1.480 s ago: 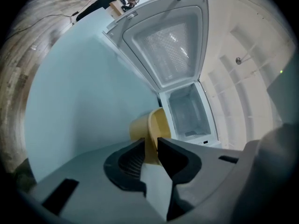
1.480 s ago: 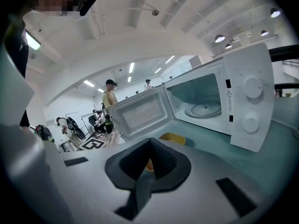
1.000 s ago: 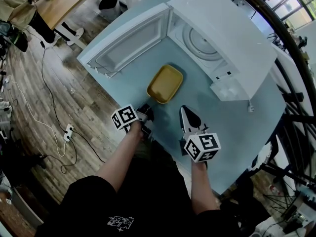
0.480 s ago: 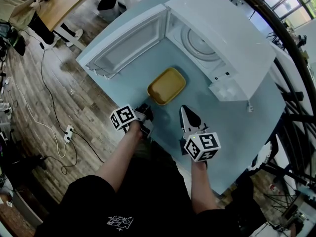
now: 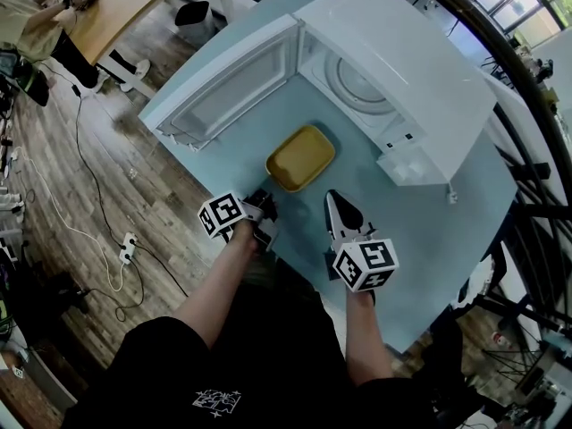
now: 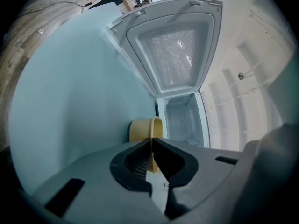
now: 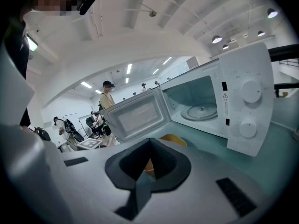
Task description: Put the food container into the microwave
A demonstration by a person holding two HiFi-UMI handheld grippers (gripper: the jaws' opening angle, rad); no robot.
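The person wears a black short-sleeved shirt with a small white print. The left gripper and right gripper are grey, each bearing a white cube with black square markers.

One microwave, with one door, one glass turntable and two knobs on its panel. One yellow food container. One pale-blue desk. Two grippers, the left gripper and the right gripper, each with two jaws and one marker cube. One power strip on the floor.
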